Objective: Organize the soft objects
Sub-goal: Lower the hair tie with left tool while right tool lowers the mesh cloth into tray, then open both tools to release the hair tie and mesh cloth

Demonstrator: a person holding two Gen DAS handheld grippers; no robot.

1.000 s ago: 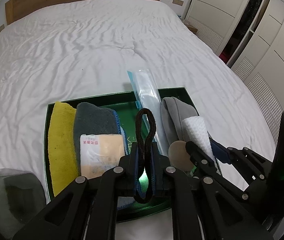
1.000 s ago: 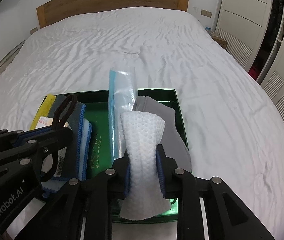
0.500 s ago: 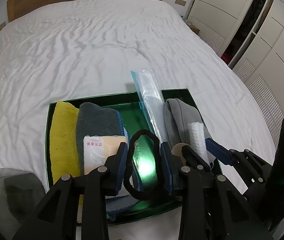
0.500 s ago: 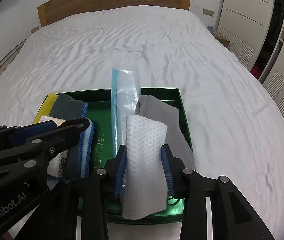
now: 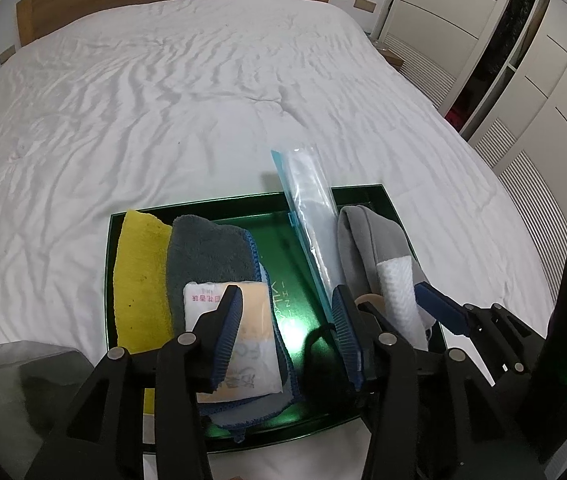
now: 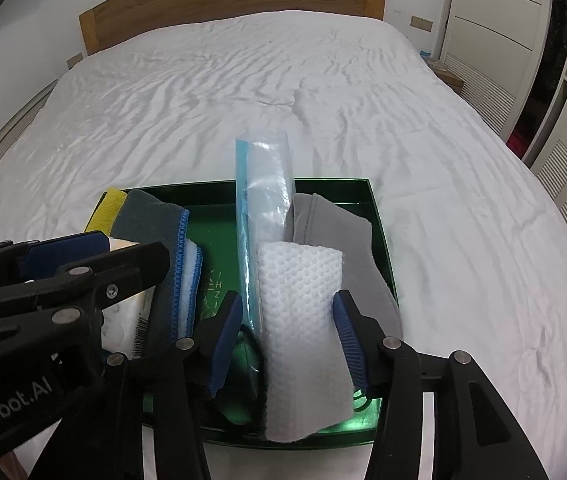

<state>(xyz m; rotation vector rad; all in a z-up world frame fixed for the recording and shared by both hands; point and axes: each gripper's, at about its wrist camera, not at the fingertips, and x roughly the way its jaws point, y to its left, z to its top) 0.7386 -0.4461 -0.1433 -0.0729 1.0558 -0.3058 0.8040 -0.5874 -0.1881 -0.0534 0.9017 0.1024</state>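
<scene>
A dark green tray sits on the white bed, at 6 o'clock in both wrist views, and holds the soft things.

In the left wrist view the left claw stands part open and its jaws are opening; the pads press on nothing. A black hair tie lies on the tray floor between them, close by the 3 o'clock finger and clear of both pads as far as the dim light lets one judge. At 9 o'clock of the claw lie a yellow cloth, a dark grey towel with blue edging, and on it a small white and orange packet. A clear plastic sleeve runs from the tray out over its far rim toward 12 o'clock. A grey cloth lies at 2 o'clock.

In the right wrist view the right claw is also part open and opening. A white waffle-weave cloth lies between its fingers, draped over the near rim of the tray; the 9 o'clock pad stands clear of it, while the 3 o'clock pad is right at its edge. The sleeve lies just at 10 o'clock of this cloth, the grey one at 2 o'clock.
</scene>
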